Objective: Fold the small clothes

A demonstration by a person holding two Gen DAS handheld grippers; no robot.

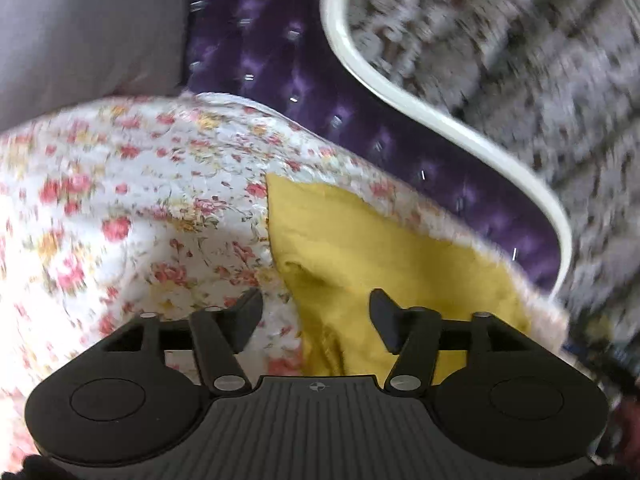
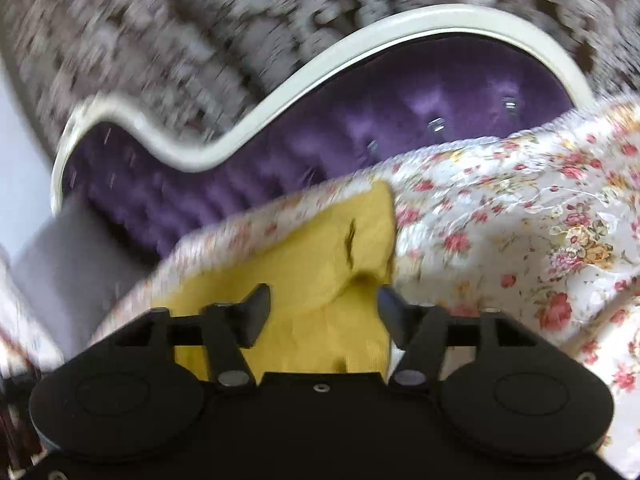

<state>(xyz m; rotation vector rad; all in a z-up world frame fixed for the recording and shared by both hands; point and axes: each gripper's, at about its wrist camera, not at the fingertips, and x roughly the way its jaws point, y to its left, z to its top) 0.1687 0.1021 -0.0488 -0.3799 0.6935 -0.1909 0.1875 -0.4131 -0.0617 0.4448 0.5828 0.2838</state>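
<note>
1. Left wrist view: folding looks partly done. My left gripper (image 1: 316, 306) hangs released, nothing between its jaws, above the yellow cloth (image 1: 360, 248) lying on the flowered bedspread (image 1: 140, 184).
2. Right wrist view: my right gripper (image 2: 324, 304) is likewise let go and empty over the same cloth. Next, I judge, each side needs a fresh edge to pinch.

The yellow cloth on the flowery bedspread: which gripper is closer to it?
Right, slightly. The right gripper hangs open directly over the yellow cloth. The left gripper, also open, straddles its edge, half over the flowery bedspread.
</note>
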